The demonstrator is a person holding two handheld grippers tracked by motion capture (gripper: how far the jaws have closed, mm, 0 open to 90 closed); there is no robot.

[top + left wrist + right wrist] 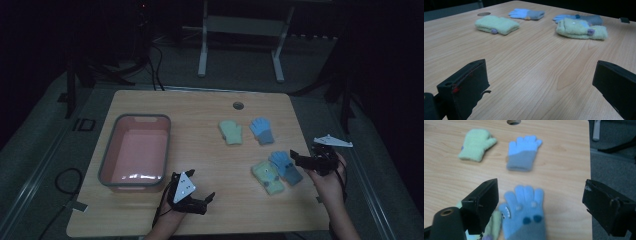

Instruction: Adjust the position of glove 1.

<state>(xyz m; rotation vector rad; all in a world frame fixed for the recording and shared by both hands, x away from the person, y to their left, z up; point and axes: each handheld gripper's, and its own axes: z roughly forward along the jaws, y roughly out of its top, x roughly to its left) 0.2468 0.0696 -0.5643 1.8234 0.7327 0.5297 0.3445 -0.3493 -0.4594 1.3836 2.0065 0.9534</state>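
Right tool [300,159], jaws apart, hovers over the near blue glove [524,216] at the surface's [200,110] near right. Left tool [200,197], also apart, hangs near-centre. 2 gloves lie farther: green [230,132], blue [262,130].

Pink tub [134,151] with grey rim at table's [200,107] left; round hole [238,105] near far edge.

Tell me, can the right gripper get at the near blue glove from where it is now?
Probably yes. The right gripper is open and hovers right beside the near blue glove, whose top lies bare; only the green mitten touches its side.
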